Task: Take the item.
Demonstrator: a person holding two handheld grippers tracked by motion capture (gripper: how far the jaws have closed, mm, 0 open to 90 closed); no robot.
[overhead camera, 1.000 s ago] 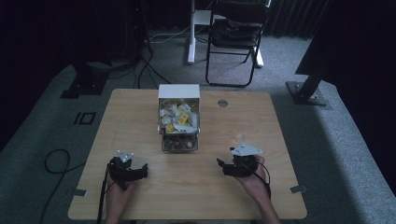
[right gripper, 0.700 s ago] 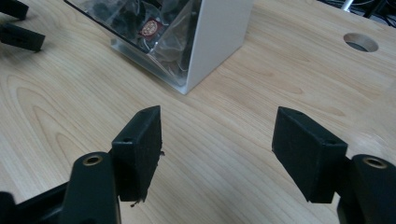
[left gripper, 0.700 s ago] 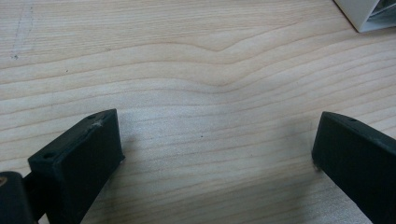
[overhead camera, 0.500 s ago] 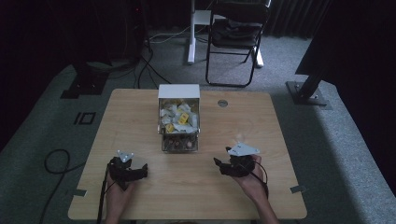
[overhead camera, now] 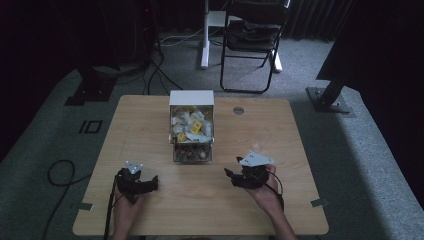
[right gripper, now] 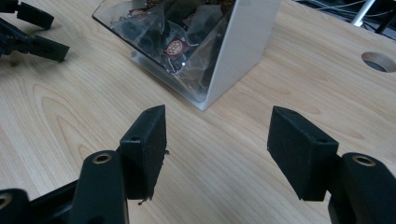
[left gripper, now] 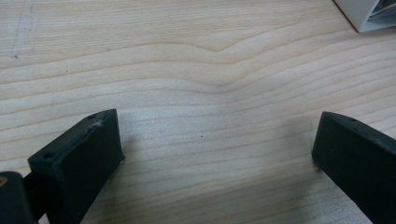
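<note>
High view: we see a wooden table [overhead camera: 150,120] with a white box [overhead camera: 191,125] of small packets in the upper middle of the frame. Compared with a second ago, the right gripper [overhead camera: 239,175] has slid a little left and up toward the box, while the left gripper [overhead camera: 145,184] rests where it was in the lower left. In the right gripper view, its jaws are spread wide with nothing between them, and the box's clear front sits just above them in the upper centre, packets [right gripper: 175,46] visible inside. In the left gripper view, the jaws are likewise spread over bare wood. We judge that a reach into the box is beginning; nothing is picked yet.
</note>
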